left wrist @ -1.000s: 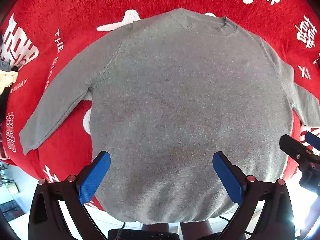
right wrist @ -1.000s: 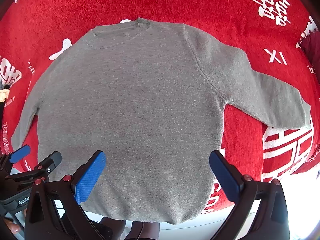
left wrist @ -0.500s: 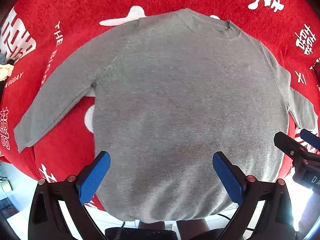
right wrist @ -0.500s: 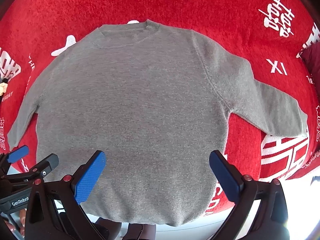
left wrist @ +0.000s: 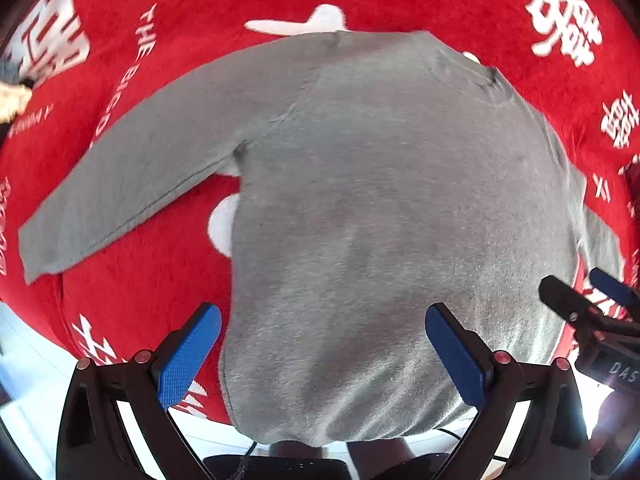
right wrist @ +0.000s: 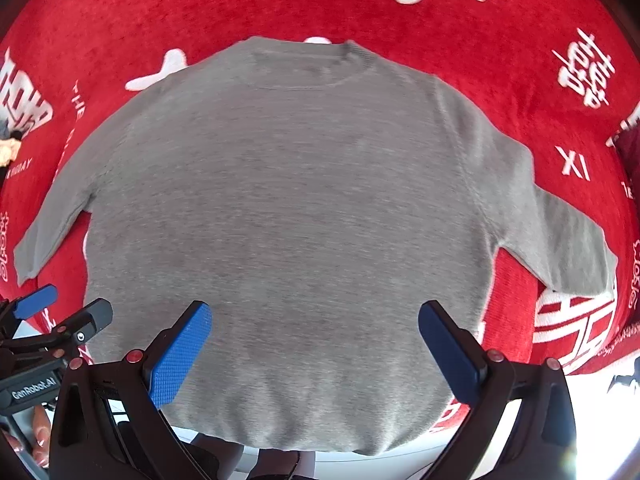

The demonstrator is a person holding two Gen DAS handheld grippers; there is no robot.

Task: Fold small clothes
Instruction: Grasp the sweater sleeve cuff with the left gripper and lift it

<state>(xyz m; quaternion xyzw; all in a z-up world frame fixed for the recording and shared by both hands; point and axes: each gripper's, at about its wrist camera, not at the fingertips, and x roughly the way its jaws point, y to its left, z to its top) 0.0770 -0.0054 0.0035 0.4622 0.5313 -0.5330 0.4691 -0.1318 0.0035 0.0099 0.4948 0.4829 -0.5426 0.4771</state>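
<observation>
A soft grey long-sleeved sweater (right wrist: 288,216) lies flat and spread out on a fuzzy red blanket with white letters and signs (right wrist: 460,24). Its round neck (right wrist: 308,60) points away from the cameras. The bottom edge (right wrist: 304,436) hangs a little over the near edge of the blanket. One sleeve (left wrist: 120,184) sticks out to the left and lies flat on the red cloth. The other sleeve (right wrist: 560,240) sticks out to the right.

The left gripper with blue pads on black arms (left wrist: 322,348) is wide apart and grasps nothing. It hangs above the lower left part of the sweater, with one pad over the red blanket and one over the grey cloth. The right gripper with the same blue pads (right wrist: 314,344) is also wide apart and empty, above the lower middle of the sweater. Each gripper shows at the edge of the other one's view.

Past the near edge of the blanket there is a pale floor (left wrist: 36,364).
</observation>
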